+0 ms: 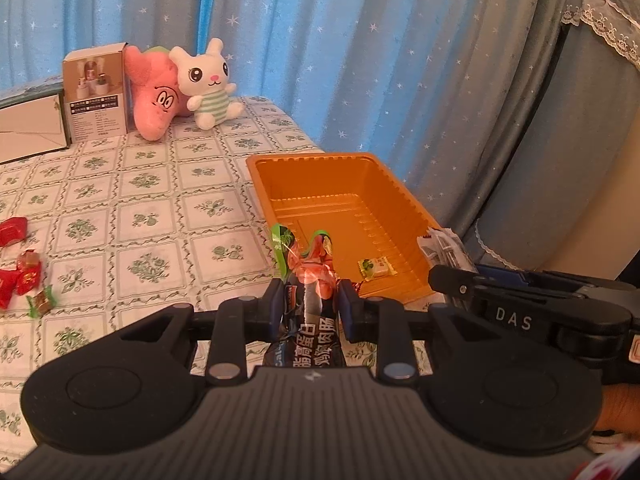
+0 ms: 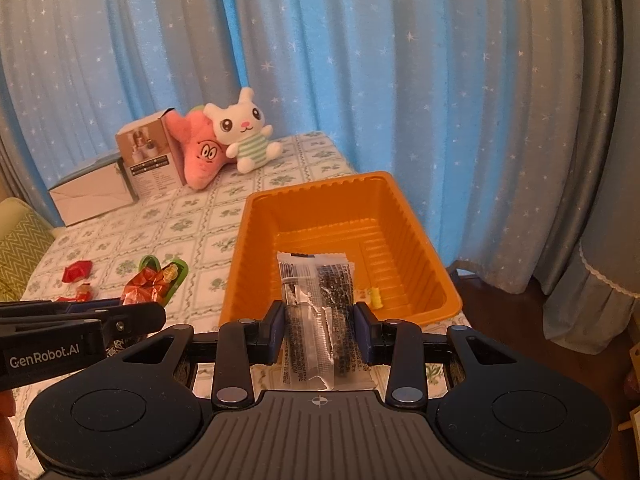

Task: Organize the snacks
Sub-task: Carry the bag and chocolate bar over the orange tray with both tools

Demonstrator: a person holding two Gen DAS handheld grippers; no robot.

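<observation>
An orange plastic tray point(image 1: 404, 196) point(image 2: 256, 236) stands near the table's right edge, with one small wrapped candy point(image 1: 375, 267) point(image 2: 374, 296) inside. My left gripper point(image 1: 309, 304) is shut on a dark sausage snack pack with a red and green end point(image 1: 310, 280), held at the tray's near left corner. My right gripper point(image 2: 318, 330) is shut on a clear and white snack packet point(image 2: 316, 300), held over the tray's near rim. The left gripper and its pack also show in the right wrist view point(image 2: 156, 280).
Red wrapped candies point(image 1: 18, 268) point(image 2: 78, 272) lie on the floral tablecloth at the left. A white bunny plush point(image 1: 208, 80), a pink plush point(image 1: 154, 92) and boxes point(image 1: 96, 92) stand at the back. Blue curtains hang behind the table.
</observation>
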